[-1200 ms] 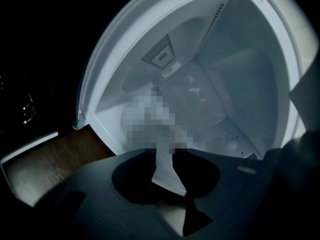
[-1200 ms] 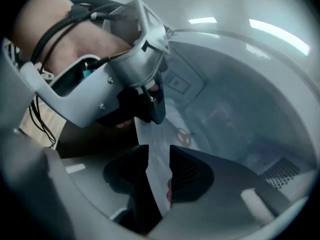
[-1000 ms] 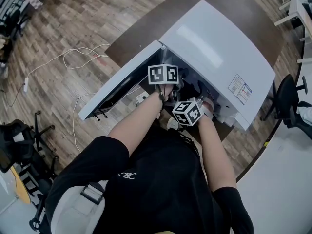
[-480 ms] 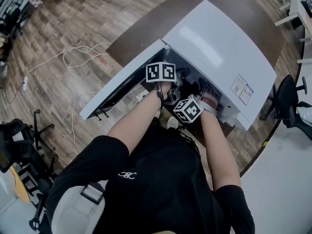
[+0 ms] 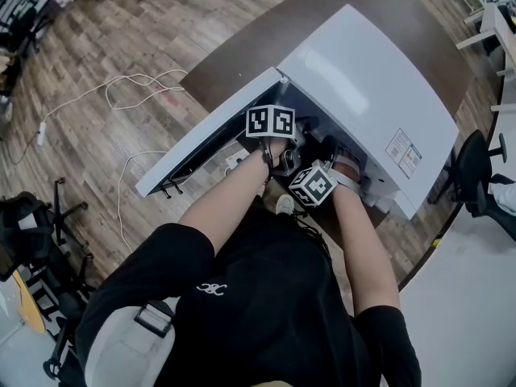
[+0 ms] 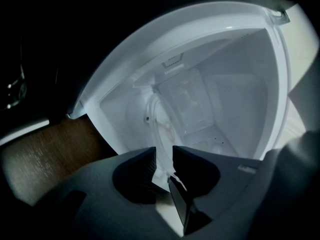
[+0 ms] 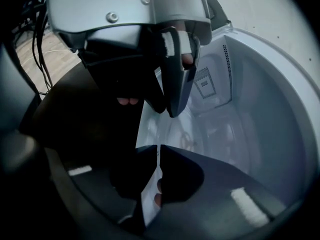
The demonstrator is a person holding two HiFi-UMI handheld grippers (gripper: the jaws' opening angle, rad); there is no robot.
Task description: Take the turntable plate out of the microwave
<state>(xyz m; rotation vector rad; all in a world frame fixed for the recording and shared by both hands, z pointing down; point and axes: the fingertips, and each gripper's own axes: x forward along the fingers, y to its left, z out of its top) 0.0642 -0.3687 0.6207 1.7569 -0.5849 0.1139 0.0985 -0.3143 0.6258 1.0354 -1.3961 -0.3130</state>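
Note:
The white microwave [image 5: 371,79] stands on a brown table with its door [image 5: 201,139] swung open to the left. Both hands reach into its mouth, and only the marker cubes of the left [image 5: 270,122] and right [image 5: 313,185] grippers show from above. Inside lies the clear glass turntable plate [image 6: 162,116], tilted in the cavity. My left gripper [image 6: 164,159] has the plate's near rim between its jaws, which have just been opening a little. My right gripper [image 7: 159,156] has just been closing and pinches the rim [image 7: 150,194] with only a thin gap left. The left gripper's fingers [image 7: 177,79] hang just above it.
The white cavity walls [image 6: 240,94] close in on both grippers. The open door blocks the left side. White cables [image 5: 121,95] trail over the wooden floor, and an office chair [image 5: 476,168] stands at the right beyond the table [image 5: 242,47].
The right gripper's marker cube has rolled a little. Both hands stay at the microwave's mouth, and the left cube has barely shifted.

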